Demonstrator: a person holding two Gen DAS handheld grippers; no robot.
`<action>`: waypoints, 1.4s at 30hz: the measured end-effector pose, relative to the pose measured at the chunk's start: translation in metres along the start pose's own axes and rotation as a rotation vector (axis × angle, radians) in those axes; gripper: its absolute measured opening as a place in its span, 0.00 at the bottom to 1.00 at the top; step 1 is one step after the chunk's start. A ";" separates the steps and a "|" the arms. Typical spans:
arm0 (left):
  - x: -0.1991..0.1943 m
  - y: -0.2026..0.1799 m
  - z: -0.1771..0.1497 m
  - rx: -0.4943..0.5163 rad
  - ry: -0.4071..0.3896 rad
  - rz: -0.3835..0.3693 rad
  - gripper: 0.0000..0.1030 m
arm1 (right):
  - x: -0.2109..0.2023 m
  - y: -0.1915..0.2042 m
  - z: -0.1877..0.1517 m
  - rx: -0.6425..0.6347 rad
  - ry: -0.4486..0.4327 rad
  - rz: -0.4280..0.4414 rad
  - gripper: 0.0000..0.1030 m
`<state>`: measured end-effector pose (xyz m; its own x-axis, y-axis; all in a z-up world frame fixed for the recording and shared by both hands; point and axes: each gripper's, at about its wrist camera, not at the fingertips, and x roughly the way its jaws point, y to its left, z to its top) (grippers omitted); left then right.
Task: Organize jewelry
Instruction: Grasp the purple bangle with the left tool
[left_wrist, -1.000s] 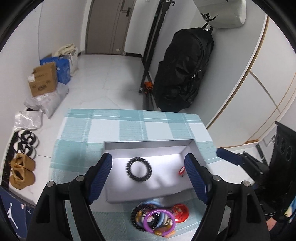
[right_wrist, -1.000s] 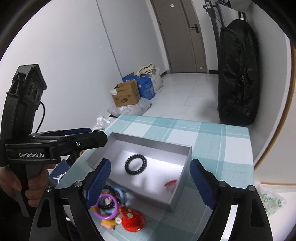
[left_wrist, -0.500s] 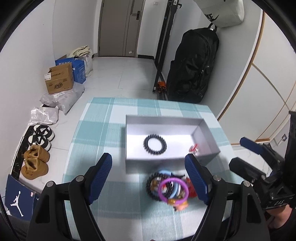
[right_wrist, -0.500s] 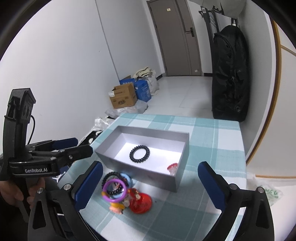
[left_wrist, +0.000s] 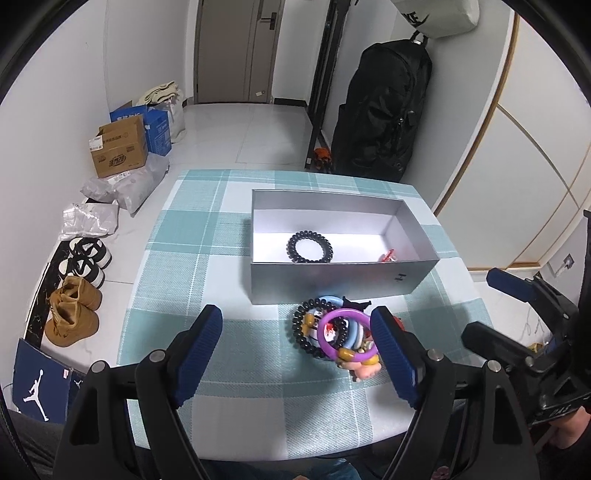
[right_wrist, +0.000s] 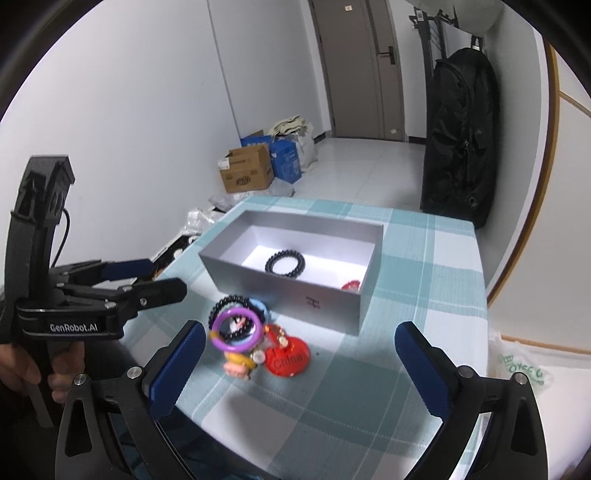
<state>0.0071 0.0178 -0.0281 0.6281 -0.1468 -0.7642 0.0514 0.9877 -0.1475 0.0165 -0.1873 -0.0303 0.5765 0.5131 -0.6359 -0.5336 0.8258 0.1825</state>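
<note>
Grippers (left_wrist: 297, 354) farther back from box (left_wrist: 343, 280)

Teal checked table (left_wrist: 192, 258), grey open box (left_wrist: 332, 282), heap of bracelets (left_wrist: 334, 334) beside it

Black bag (left_wrist: 384, 110), cardboard box (left_wrist: 120, 149), boots (left_wrist: 72, 312).

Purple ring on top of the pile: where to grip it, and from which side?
Judging by its pose, grip the purple ring on its raised, far arc, coming from above with one finger through the hole. It lies tilted on the other bracelets, so that arc looks clear; the near arc rests against the small figurine. The left hand-held gripper is open and closest.
</note>
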 end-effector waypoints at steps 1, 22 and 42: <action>0.001 -0.001 0.000 0.003 0.000 0.001 0.77 | 0.001 0.000 -0.001 -0.004 0.006 -0.004 1.00; 0.038 -0.024 -0.013 0.096 0.163 -0.054 0.77 | 0.017 -0.026 -0.007 0.110 0.101 -0.033 1.00; 0.054 -0.030 -0.010 0.134 0.208 -0.027 0.56 | 0.020 -0.037 -0.006 0.170 0.108 -0.009 1.00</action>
<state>0.0319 -0.0198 -0.0710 0.4526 -0.1678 -0.8758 0.1775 0.9794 -0.0959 0.0444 -0.2092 -0.0547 0.5063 0.4853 -0.7128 -0.4117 0.8623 0.2948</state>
